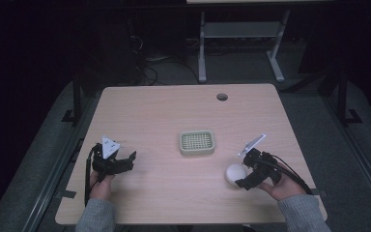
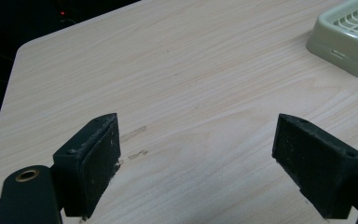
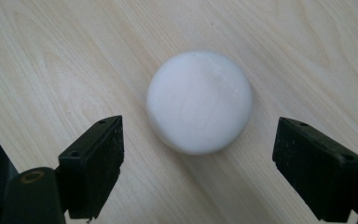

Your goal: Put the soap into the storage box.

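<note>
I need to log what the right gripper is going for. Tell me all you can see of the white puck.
The white puck is a smooth, matte, round, domed piece like a soap bar, unmarked. It lies flat on the table, near the right front, apart from the tray. The right gripper is open, a jaw on either side, neither touching it.

We count one white soap, one green soap dish, one wooden table, two grippers, the left gripper, the right gripper, both open-jawed.
</note>
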Demonstrator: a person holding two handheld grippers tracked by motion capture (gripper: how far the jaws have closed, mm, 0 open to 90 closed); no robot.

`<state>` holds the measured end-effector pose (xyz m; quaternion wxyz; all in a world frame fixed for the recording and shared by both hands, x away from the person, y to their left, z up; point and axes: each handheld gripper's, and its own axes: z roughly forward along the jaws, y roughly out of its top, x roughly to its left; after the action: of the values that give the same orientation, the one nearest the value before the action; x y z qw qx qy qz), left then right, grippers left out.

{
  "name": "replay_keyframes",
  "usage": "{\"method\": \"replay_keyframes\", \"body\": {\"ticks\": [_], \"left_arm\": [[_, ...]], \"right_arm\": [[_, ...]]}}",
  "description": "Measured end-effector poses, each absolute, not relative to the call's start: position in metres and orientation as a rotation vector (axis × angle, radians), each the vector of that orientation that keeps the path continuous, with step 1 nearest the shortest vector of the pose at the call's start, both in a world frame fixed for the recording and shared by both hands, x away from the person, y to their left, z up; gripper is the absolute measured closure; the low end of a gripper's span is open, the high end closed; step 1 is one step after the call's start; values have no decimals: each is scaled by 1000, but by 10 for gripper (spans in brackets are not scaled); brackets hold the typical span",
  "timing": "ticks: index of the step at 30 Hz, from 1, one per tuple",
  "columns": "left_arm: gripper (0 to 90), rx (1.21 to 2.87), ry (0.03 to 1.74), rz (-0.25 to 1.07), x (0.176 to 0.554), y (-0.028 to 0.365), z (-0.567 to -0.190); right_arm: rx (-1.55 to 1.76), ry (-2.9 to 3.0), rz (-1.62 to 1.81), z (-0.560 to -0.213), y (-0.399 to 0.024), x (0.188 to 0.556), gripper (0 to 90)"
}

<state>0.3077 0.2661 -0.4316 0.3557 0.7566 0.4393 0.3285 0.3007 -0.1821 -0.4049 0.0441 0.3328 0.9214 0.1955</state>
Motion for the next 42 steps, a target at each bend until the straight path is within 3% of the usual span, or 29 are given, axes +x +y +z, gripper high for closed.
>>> {"method": "replay_keyframes", "body": {"ticks": [42], "left_arm": [[149,1958,1128,848,308,265,-432]], "right_arm": [[975,2942,302,-439,-145,331,164]]}}
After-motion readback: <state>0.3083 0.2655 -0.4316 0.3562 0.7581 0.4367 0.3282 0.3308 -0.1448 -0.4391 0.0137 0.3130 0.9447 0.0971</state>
